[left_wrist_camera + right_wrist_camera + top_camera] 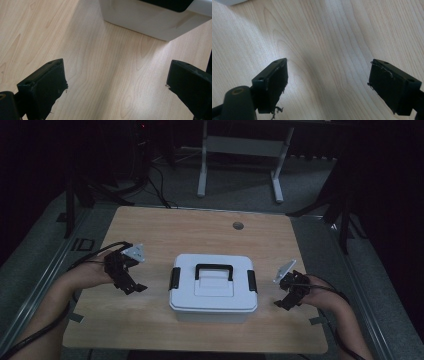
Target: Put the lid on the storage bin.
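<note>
A white lidded box point(214, 287) with a black handle point(214, 269) and a black latch on each end sits in the middle of the wooden table point(165, 227). My left gripper point(131, 288) hovers to the left of the box, open, jaws wide apart over bare wood point(116, 82); the box's lower corner point(150, 22) lies ahead of it. My right gripper point(284, 304) is to the right of the box, open as well point(328, 82), with nothing between its jaws. A sliver of the box point(229, 2) shows at the top left of the right gripper view.
The table has a round cable hole point(238, 225) near its far edge. Beyond it stands a white desk frame point(240, 155) on a grey floor. Black stand legs point(75, 195) flank the table on both sides. Cables trail from both grippers.
</note>
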`<action>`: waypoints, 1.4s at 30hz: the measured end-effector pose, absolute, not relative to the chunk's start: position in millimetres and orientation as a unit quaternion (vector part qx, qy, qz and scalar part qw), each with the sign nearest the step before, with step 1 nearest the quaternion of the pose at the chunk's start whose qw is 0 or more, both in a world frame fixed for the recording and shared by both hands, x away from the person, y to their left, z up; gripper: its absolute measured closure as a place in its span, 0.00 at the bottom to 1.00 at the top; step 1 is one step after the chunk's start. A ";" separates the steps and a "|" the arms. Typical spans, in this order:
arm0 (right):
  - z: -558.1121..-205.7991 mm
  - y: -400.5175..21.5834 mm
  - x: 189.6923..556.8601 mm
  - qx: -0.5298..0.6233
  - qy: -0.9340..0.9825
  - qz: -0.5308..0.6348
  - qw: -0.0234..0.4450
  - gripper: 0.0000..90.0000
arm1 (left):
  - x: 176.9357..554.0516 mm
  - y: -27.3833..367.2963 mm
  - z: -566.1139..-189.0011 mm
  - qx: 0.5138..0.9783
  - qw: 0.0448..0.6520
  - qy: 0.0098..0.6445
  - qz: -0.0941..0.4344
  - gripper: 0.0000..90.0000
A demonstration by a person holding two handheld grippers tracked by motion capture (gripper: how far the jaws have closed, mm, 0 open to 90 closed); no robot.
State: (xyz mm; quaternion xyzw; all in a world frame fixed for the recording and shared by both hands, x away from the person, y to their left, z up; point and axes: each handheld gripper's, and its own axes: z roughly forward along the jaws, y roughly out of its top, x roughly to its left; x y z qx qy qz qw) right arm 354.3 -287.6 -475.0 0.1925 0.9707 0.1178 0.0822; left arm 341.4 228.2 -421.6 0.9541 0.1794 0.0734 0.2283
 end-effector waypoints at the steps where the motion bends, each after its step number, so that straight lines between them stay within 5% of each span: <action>1: -475.1 -288.1 353.6 0.193 0.970 0.120 0.082 0.17 | 340.9 229.7 -424.7 0.954 0.229 0.180 0.070 0.02; 42: -512.7 -332.0 337.4 0.275 0.938 0.176 0.112 0.15 | 310.3 265.1 -524.2 0.933 0.245 0.261 0.038 0.02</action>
